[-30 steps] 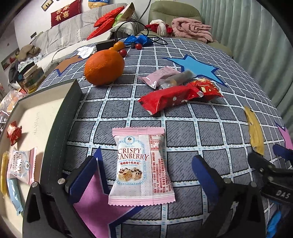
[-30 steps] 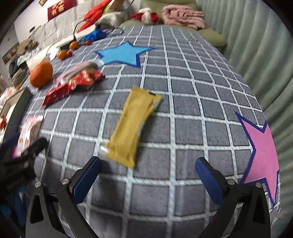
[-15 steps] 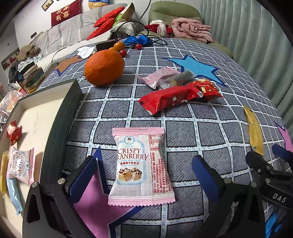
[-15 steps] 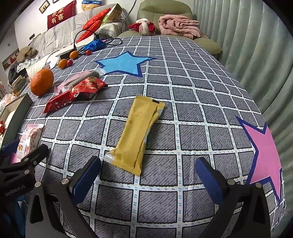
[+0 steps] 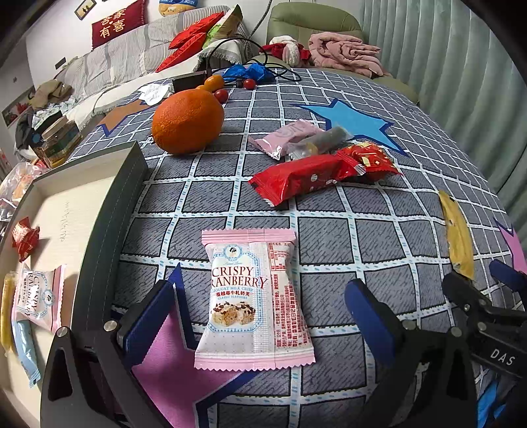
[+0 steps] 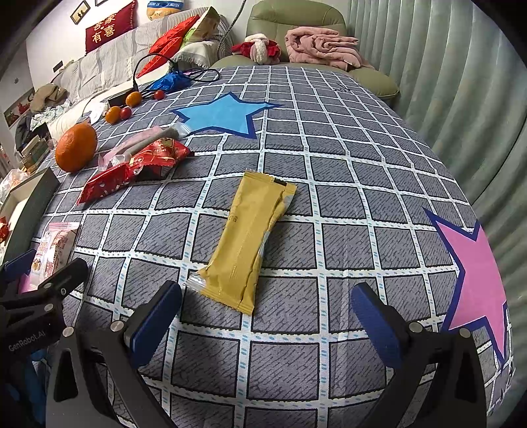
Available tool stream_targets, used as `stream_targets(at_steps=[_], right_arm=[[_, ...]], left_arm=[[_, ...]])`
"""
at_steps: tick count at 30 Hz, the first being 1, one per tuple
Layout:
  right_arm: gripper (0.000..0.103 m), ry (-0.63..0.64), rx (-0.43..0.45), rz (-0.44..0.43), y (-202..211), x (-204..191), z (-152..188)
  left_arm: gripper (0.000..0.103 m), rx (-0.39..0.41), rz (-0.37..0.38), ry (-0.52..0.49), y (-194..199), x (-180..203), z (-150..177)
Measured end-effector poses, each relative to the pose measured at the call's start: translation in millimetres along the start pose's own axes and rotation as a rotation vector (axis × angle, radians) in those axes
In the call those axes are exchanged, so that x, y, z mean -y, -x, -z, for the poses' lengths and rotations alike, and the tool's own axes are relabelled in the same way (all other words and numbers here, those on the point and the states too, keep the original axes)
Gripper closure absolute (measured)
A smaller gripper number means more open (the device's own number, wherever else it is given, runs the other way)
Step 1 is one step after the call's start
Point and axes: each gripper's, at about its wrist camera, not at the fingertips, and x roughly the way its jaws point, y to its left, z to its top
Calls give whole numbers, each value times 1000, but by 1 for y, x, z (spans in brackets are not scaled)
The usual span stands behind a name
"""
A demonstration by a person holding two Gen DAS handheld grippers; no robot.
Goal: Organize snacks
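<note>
A pink Crispy Cranberry packet (image 5: 252,299) lies flat on the checked cloth, between the fingers of my open left gripper (image 5: 260,316). A yellow snack bar (image 6: 247,240) lies just ahead of my open right gripper (image 6: 266,312), whose fingers stand wide apart. Farther back sit a red bar (image 5: 303,179), a red sachet (image 5: 369,159) and a pink packet (image 5: 286,138). The grey-walled box (image 5: 108,230) at the left holds several snacks, among them another pink packet (image 5: 36,296). The yellow bar (image 5: 456,237) also shows at the right of the left wrist view.
A large orange (image 5: 187,121) sits behind the box corner, with small oranges, red tomatoes (image 5: 221,95) and a cable beyond it. A sofa, cushions and a green armchair (image 6: 296,19) ring the table. A curtain (image 6: 461,66) hangs on the right.
The right wrist view has steadied and drawn slightly closer to the yellow bar. The left gripper has hardly moved over the pink packet.
</note>
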Motion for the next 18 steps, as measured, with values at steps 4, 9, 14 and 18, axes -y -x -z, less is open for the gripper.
stream_targets(at_steps=[4,9,14,18], right_arm=[[0,0,0,0,0,0,0],[0,0,1,0,1,0,1],[0,0,1,0,1,0,1],[0,0,2,0,1,0,1]], left_arm=[[0,0,0,0,0,0,0],[0,0,0,0,0,0,0],[0,0,0,0,0,0,0],[0,0,0,0,0,0,0]])
